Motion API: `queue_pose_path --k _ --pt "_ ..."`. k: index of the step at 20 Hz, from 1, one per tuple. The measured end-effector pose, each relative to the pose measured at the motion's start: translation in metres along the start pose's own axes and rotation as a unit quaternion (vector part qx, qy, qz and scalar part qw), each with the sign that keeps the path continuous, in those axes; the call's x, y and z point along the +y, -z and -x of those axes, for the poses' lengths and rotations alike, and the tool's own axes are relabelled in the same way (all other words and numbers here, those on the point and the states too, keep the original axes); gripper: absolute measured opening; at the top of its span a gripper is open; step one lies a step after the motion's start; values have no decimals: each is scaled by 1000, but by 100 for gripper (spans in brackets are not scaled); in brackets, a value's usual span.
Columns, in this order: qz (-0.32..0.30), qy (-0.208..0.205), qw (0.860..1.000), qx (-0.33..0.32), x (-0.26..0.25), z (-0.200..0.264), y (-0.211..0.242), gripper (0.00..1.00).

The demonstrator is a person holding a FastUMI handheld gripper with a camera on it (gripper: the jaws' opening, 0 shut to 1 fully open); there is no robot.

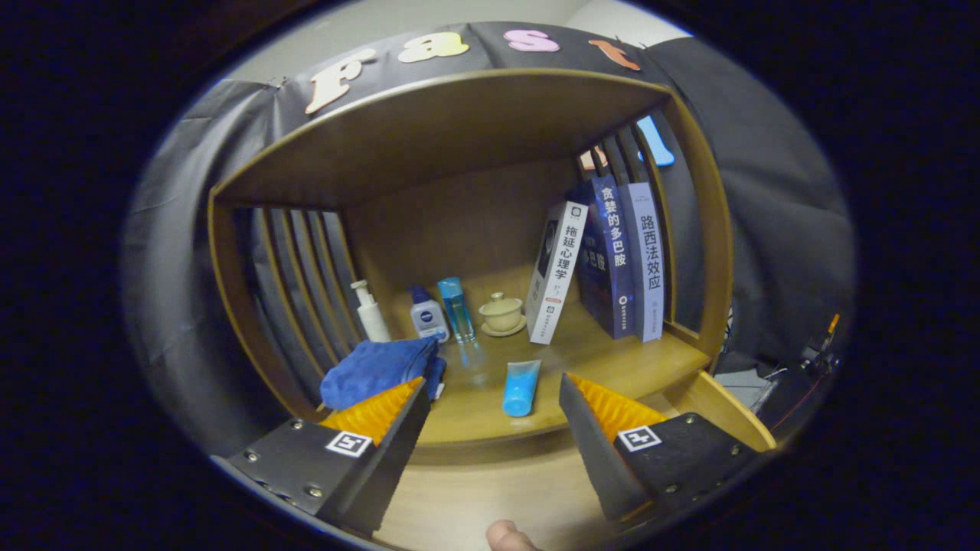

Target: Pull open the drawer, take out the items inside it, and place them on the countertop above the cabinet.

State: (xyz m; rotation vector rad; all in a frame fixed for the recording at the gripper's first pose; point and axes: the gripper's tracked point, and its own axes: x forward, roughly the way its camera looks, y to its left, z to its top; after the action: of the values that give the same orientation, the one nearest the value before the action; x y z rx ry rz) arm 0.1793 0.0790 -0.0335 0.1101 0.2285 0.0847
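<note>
A small blue tube (521, 388) lies flat on the wooden surface (612, 360), its cap end toward the tongs (491, 402). It sits just ahead of the wide-apart tongs, which hold nothing. A folded blue cloth (379, 370) lies on the surface too, to the left of the tube and apart from it, right behind the left finger.

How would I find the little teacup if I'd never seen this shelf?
Look inside the wooden shelf unit, along its back. Between the clear blue bottle and the leaning white book sits the lidded teacup on a saucer. It is the only beige, round thing there, far beyond the open gripper.
</note>
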Motion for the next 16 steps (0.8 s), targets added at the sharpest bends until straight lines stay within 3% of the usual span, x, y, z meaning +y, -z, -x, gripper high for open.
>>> queue_pose_path --k 6,12,16 --pt "86 2 995 -52 -7 74 9 100" --pt "125 12 989 -79 -15 141 52 100" --pt "133 -20 989 -60 -9 155 98 100"
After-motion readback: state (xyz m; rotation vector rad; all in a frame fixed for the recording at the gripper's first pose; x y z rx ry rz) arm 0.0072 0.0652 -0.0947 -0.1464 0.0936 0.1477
